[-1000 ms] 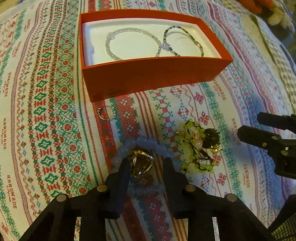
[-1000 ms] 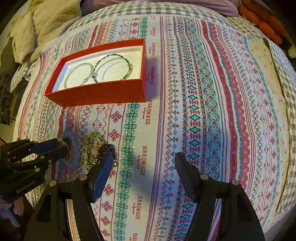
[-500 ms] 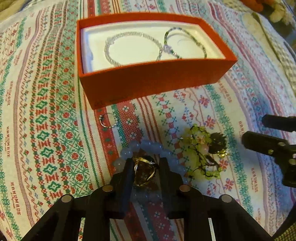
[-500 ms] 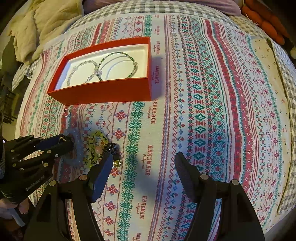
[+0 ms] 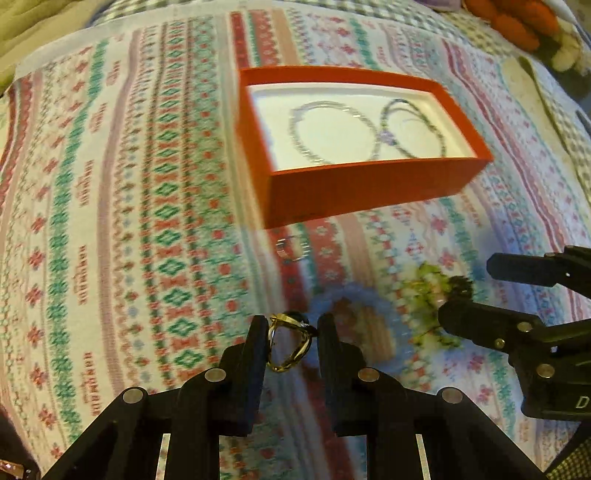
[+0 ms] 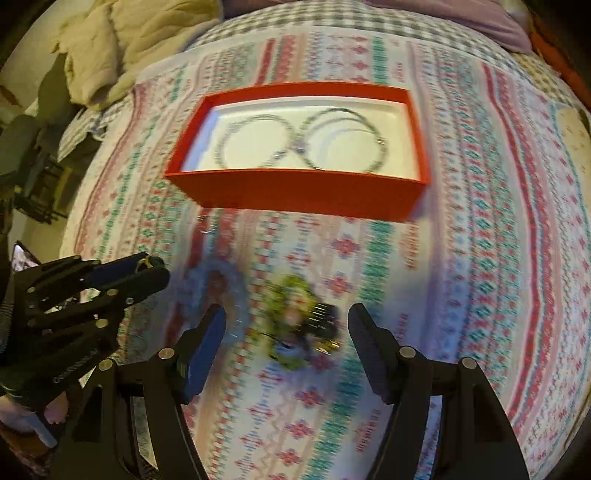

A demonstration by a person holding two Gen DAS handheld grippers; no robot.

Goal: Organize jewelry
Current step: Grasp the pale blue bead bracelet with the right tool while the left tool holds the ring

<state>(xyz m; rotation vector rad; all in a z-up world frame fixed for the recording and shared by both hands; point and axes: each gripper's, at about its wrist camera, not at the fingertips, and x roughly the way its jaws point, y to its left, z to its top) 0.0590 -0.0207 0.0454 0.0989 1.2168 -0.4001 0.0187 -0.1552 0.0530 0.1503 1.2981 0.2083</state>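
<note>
The left gripper (image 5: 291, 345) pinches the gold ring (image 5: 289, 345) tight, so carry it slowly ahead to the red box (image 5: 369, 184), while the right gripper (image 6: 286, 343) waits open over the green bracelet (image 6: 295, 325).

Work surface is a bed covered by a cloth (image 6: 480, 258) with cross-stitch bands in red, green and blue on white. Beneath it lies a grey-and-white checked sheet (image 6: 295, 26). A crumpled cream blanket (image 6: 122, 40) sits at the far left corner. Orange knitted fabric (image 5: 517, 18) lies at the far right. Lighting is warm and dim.
</note>
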